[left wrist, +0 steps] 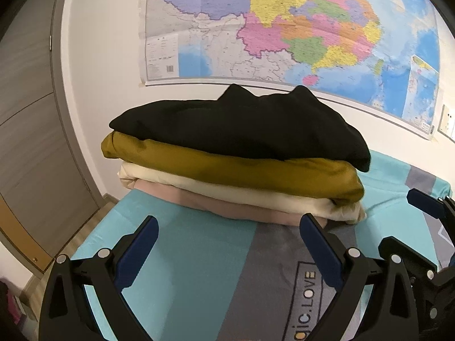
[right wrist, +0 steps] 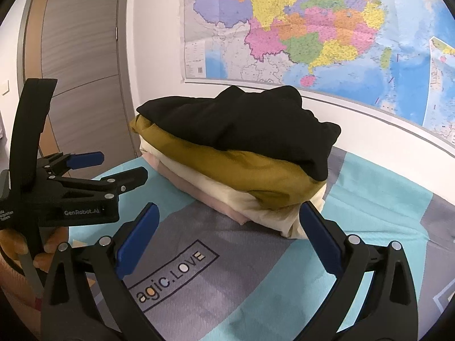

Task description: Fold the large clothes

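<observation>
- Four folded garments sit in one neat stack (left wrist: 236,164) at the far end of the bed (left wrist: 199,244), close to the wall: black top (left wrist: 241,130), mustard layer (left wrist: 227,167), cream layer (left wrist: 199,183), pink at the bottom (left wrist: 216,204).
- Stacked at the far end, it looks like, to leave the near cover free for folding.
- Left claw (left wrist: 229,244) hangs spread wide, nothing between its pads, aimed at the stack's near edge.
- Right claw (right wrist: 227,238) is fully spread too, empty, facing the stack's near corner.
- Behind it all, a wall map (right wrist: 312,28) and a door (right wrist: 82,71).
</observation>
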